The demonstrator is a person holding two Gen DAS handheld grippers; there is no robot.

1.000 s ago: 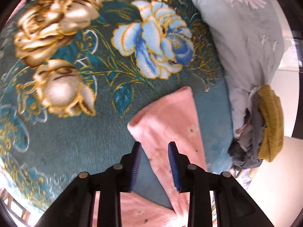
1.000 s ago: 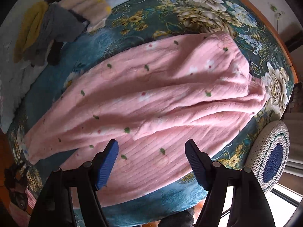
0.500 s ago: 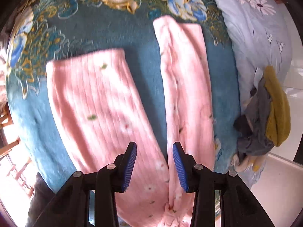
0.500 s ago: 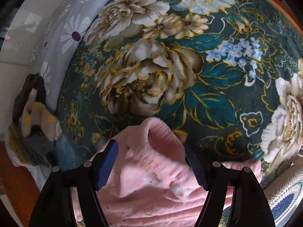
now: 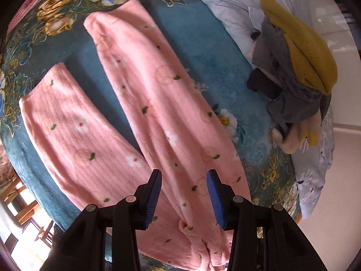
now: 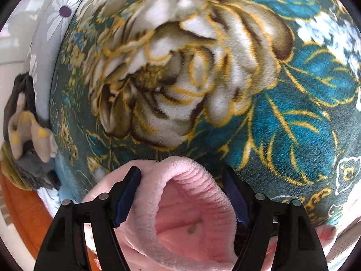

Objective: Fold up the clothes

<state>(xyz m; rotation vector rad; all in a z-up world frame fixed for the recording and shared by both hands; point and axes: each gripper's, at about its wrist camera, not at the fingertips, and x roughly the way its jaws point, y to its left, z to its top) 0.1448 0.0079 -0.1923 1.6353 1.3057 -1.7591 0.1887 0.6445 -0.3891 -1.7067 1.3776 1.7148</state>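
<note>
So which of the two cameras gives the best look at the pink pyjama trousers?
The left wrist view: both legs of the pink trousers lie spread across the teal blanket. The right wrist view shows only a bunched fold between the right tongs.

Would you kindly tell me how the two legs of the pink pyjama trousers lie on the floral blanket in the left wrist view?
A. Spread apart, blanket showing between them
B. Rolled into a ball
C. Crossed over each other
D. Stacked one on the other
A: the pink pyjama trousers have both legs flat and diverging, with a wedge of teal floral blanket visible between them.
</note>
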